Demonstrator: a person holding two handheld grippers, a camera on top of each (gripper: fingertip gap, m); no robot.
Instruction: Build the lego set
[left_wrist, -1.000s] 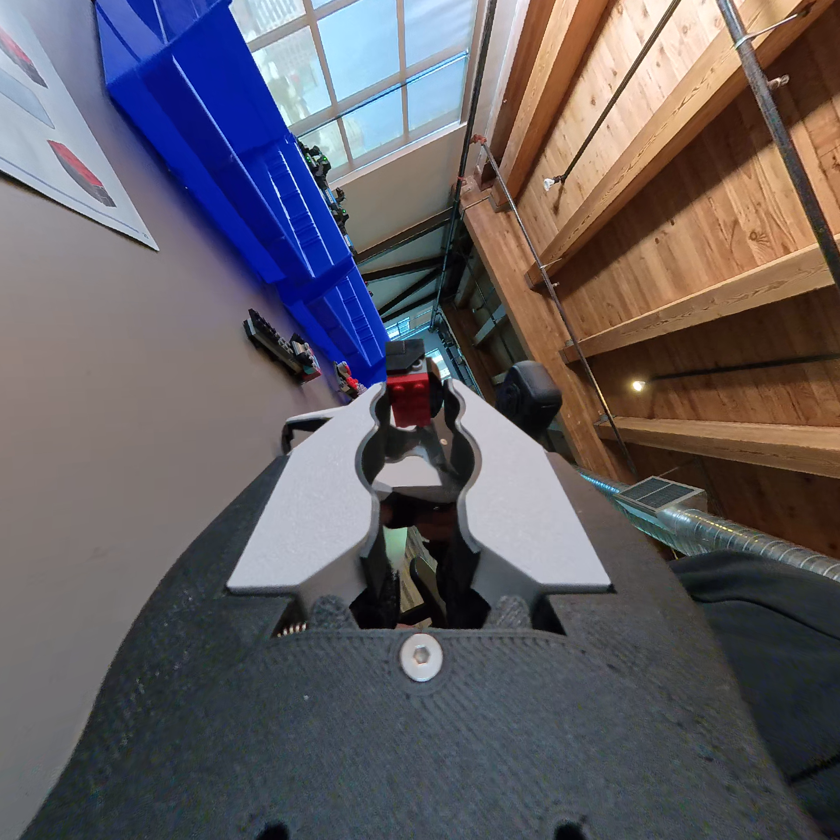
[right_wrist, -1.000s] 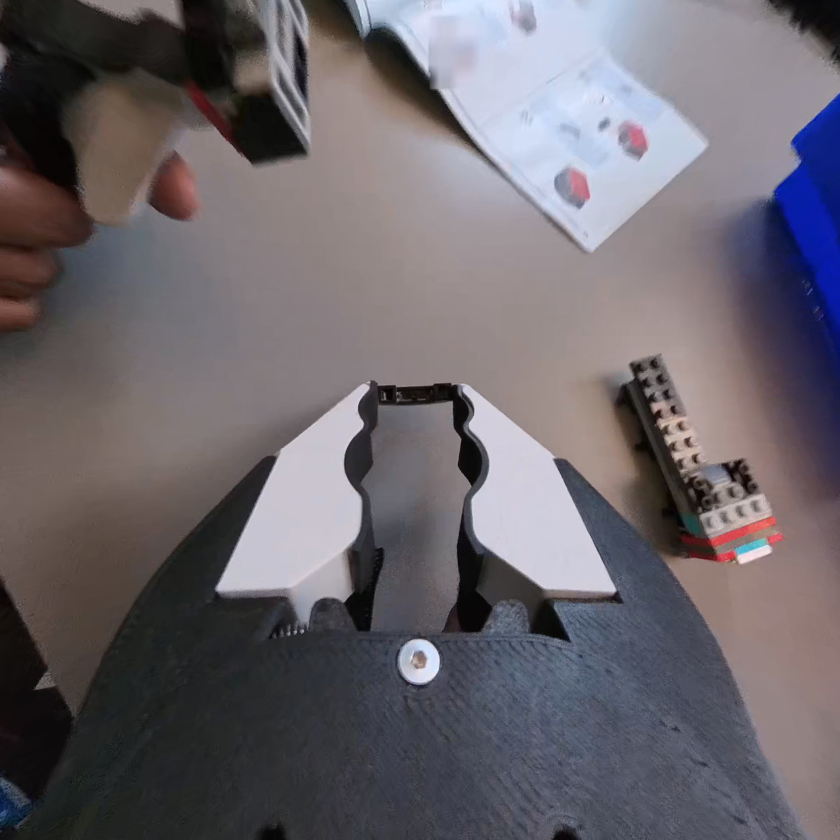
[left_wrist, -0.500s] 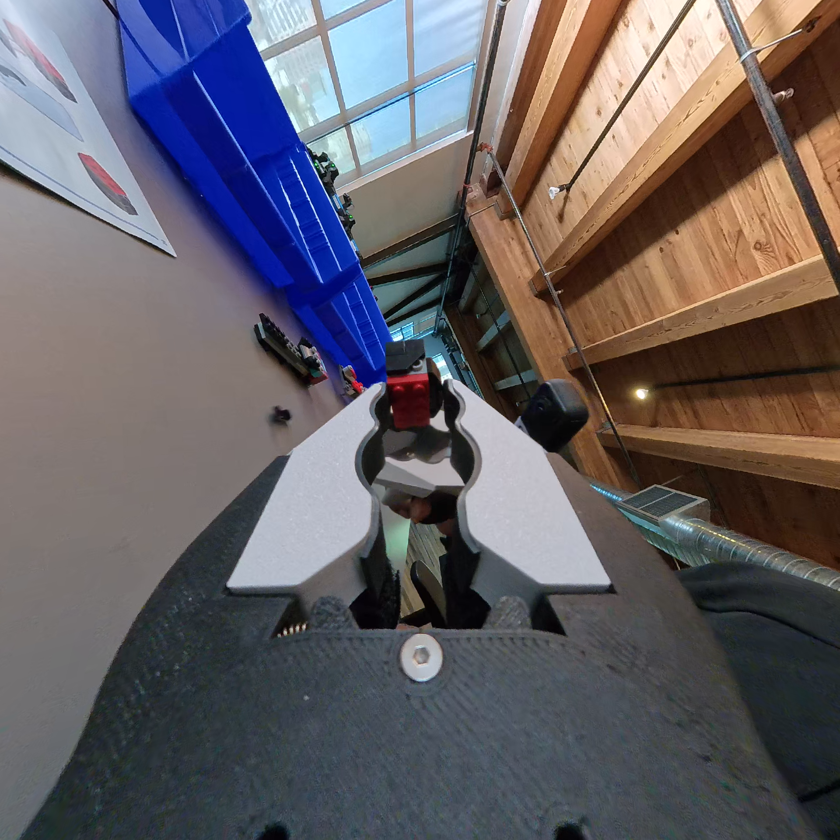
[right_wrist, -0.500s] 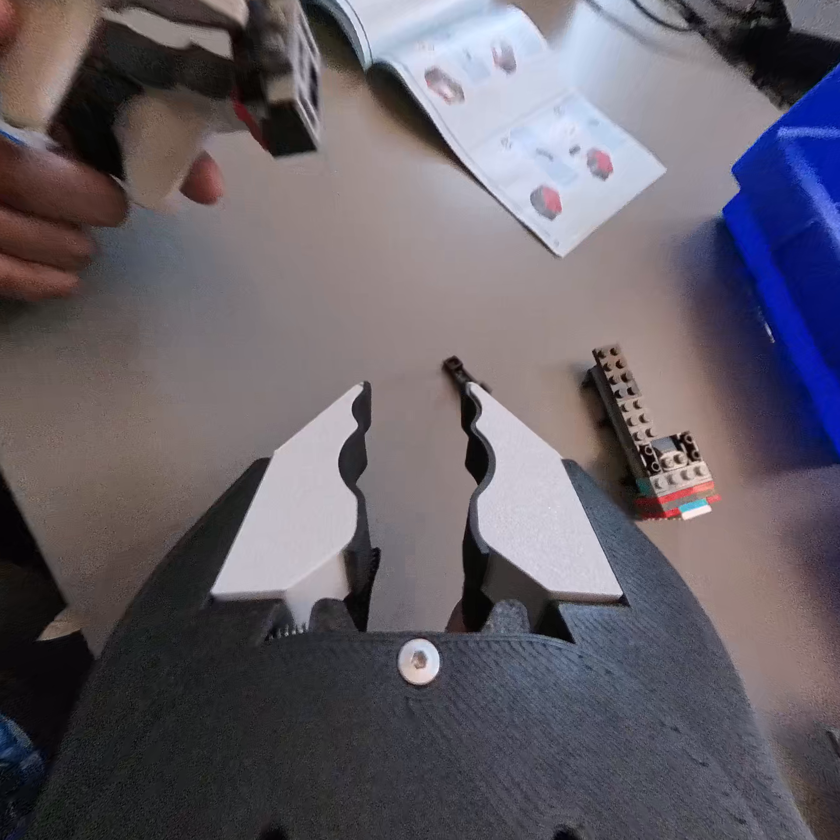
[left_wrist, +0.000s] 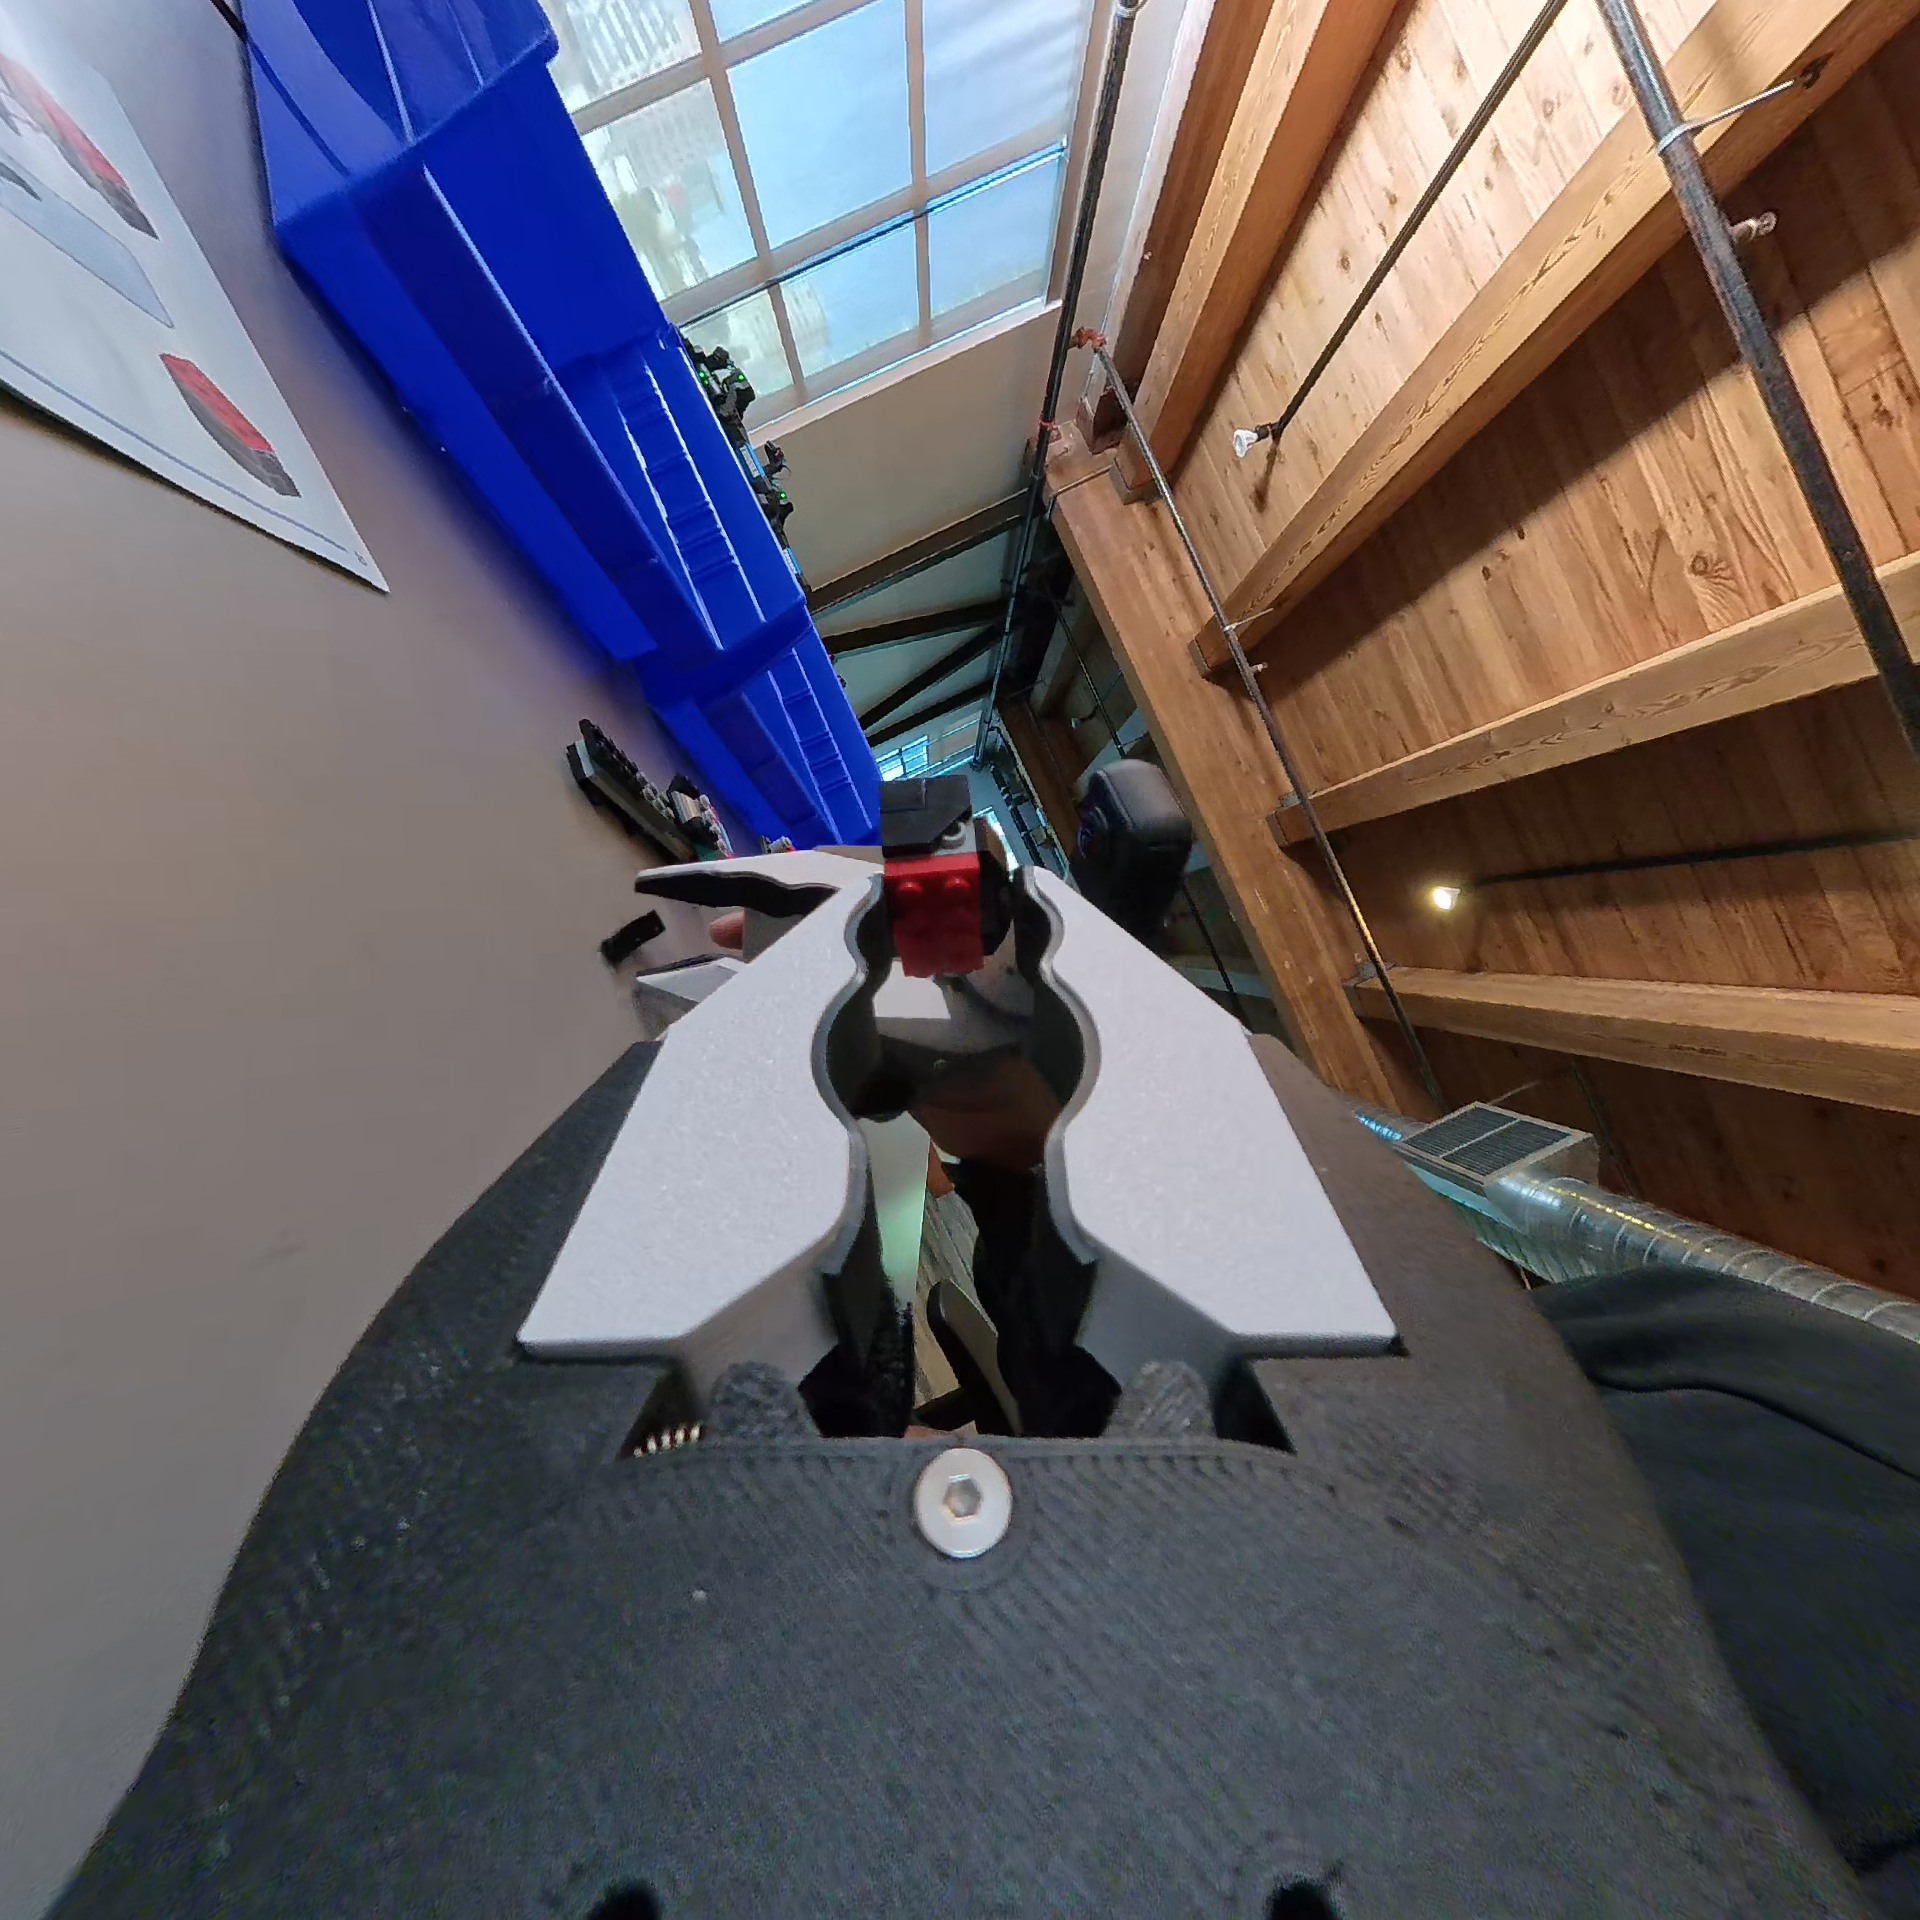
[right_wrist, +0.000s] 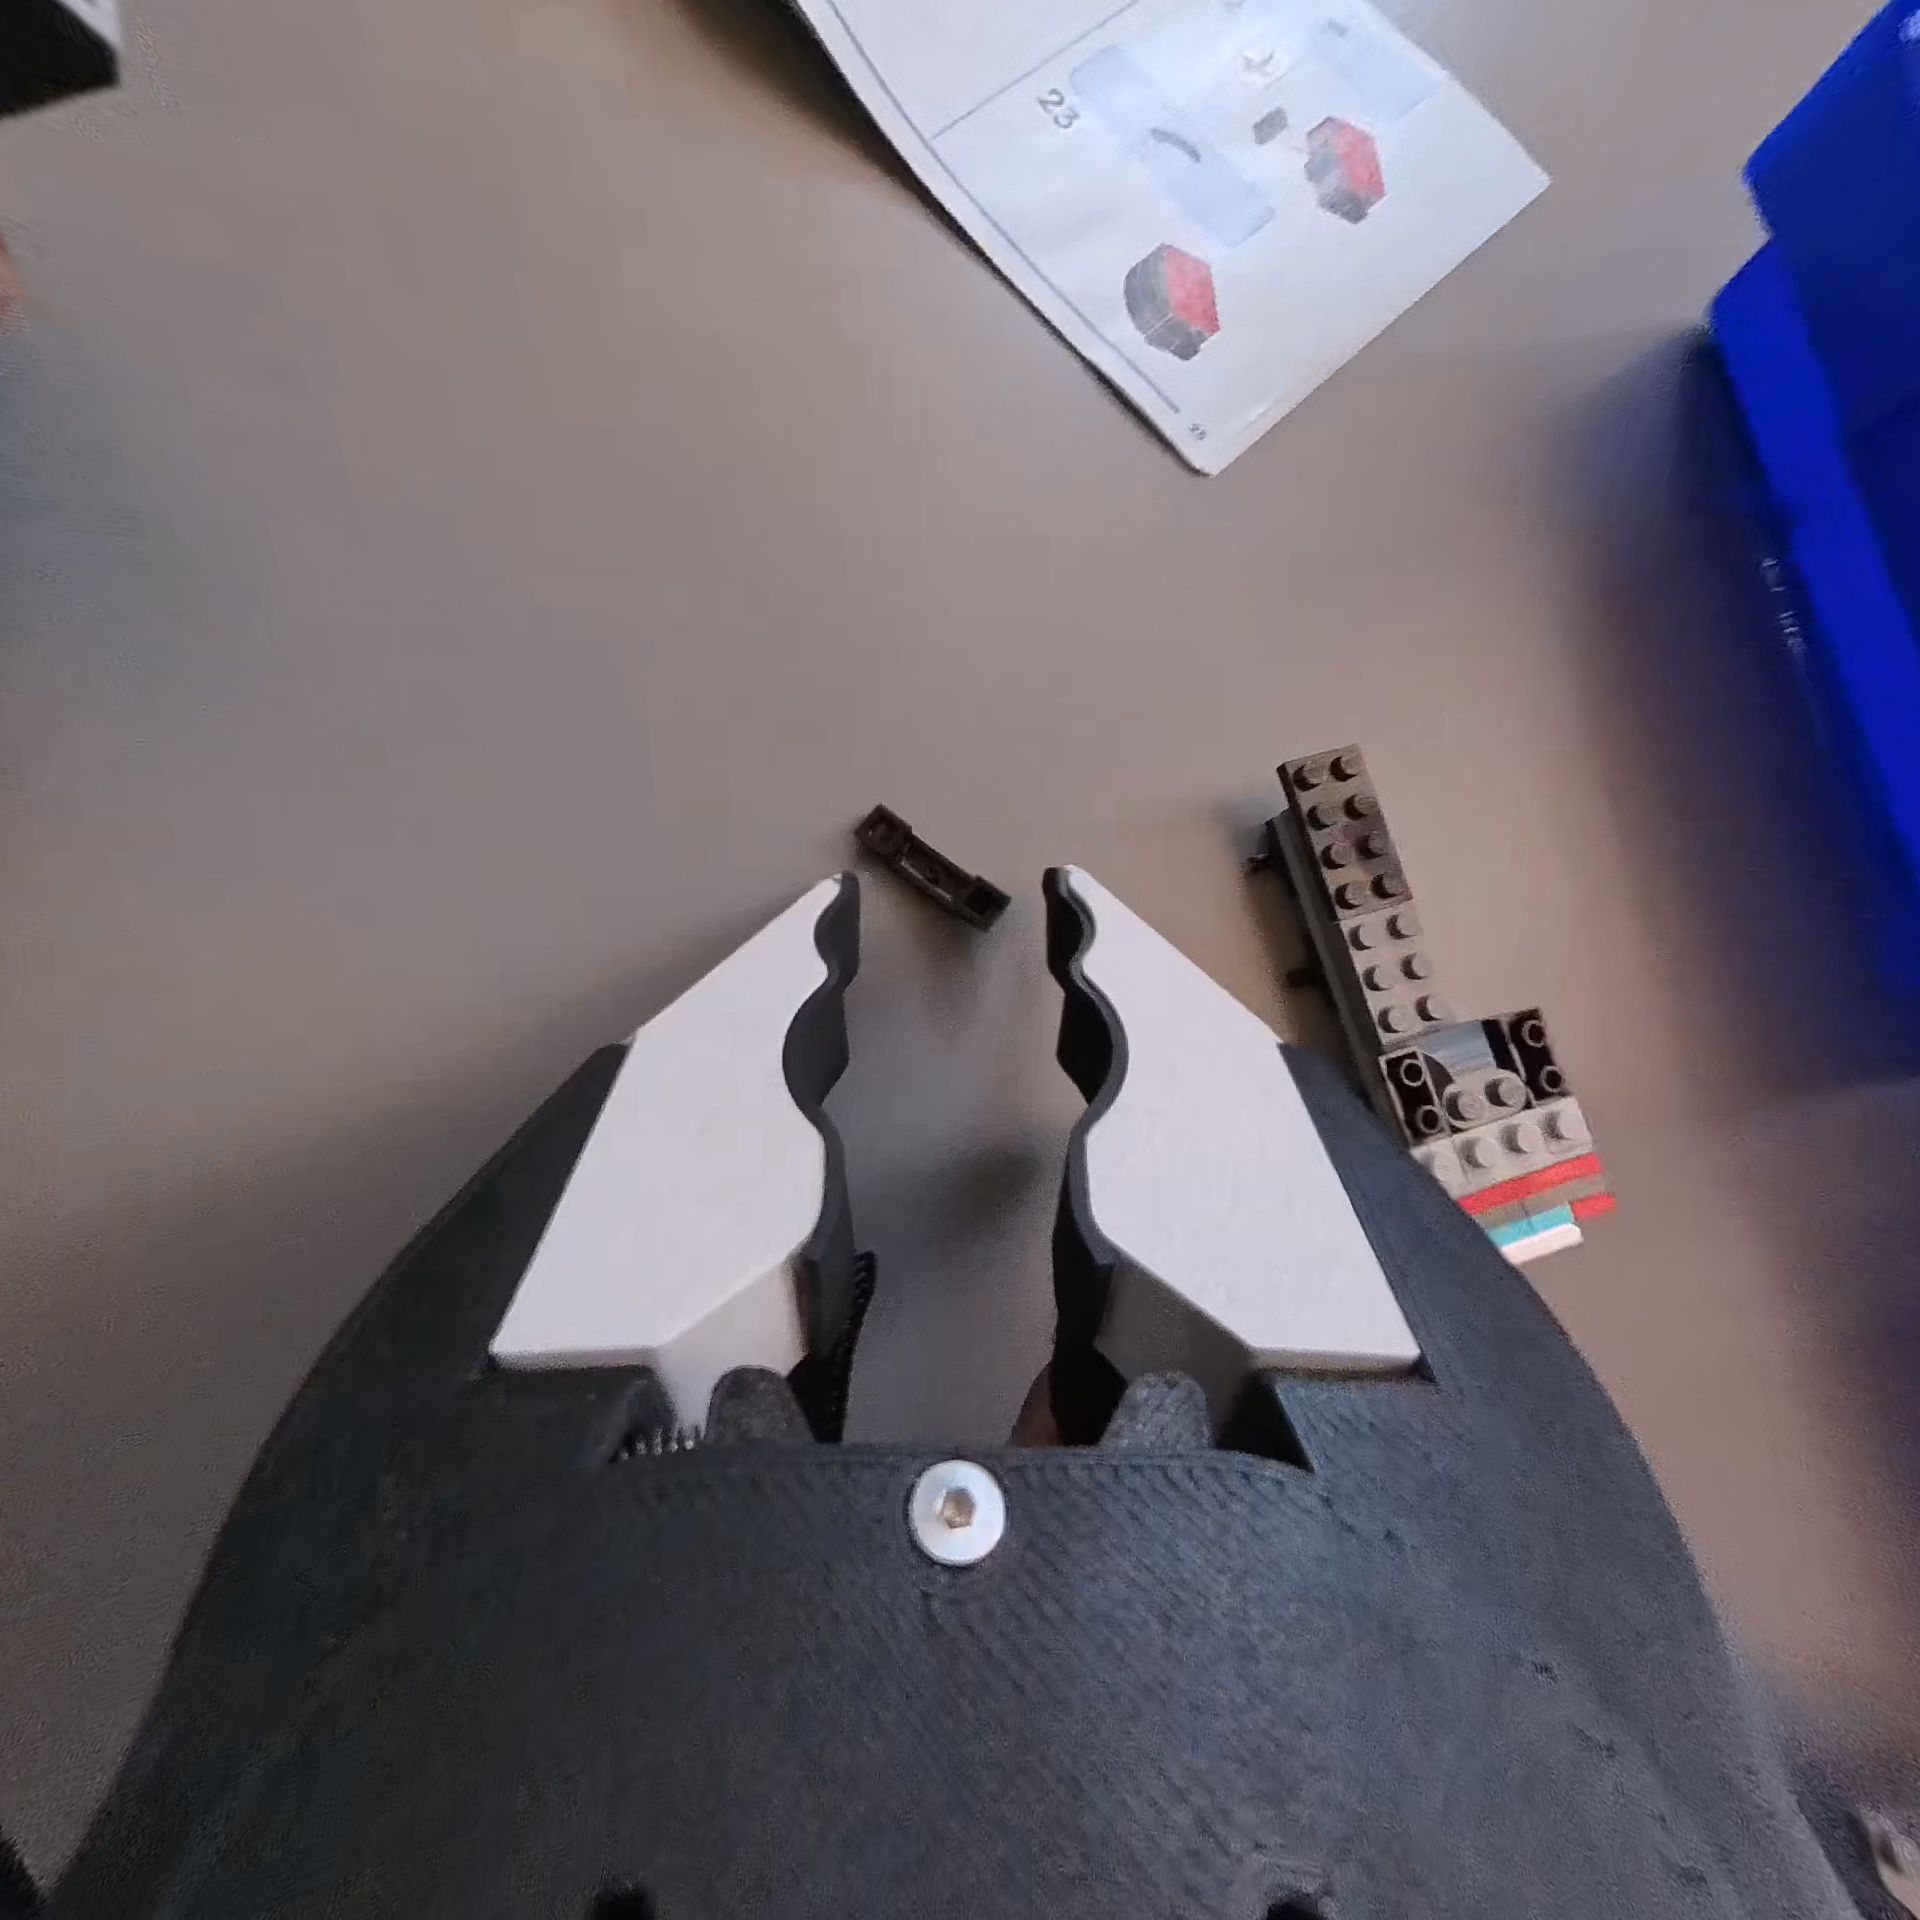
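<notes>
Two grippers, two jobs: your left gripper (left_wrist: 945, 914) pinches a small red-and-black lego assembly (left_wrist: 935, 894) at its fingertips, raised off the grey table (right_wrist: 520, 623). Your right gripper (right_wrist: 951, 883) hangs spread and empty over that table, a small black piece (right_wrist: 932, 864) lying just beyond its tips. To its right rests a grey studded build (right_wrist: 1423, 997), apparently near the blue bin (right_wrist: 1829, 468); an instruction booklet (right_wrist: 1195, 177) lies farther ahead.

we see red-and-black lego block (left_wrist: 935, 914), small black lego piece (right_wrist: 932, 865), grey-black studded lego assembly (right_wrist: 1423, 1018) with red, teal, white base stripes, blue bins (left_wrist: 499, 312), taupe table (right_wrist: 520, 520), white-grey gripper fingers (right_wrist: 707, 1122)
</notes>
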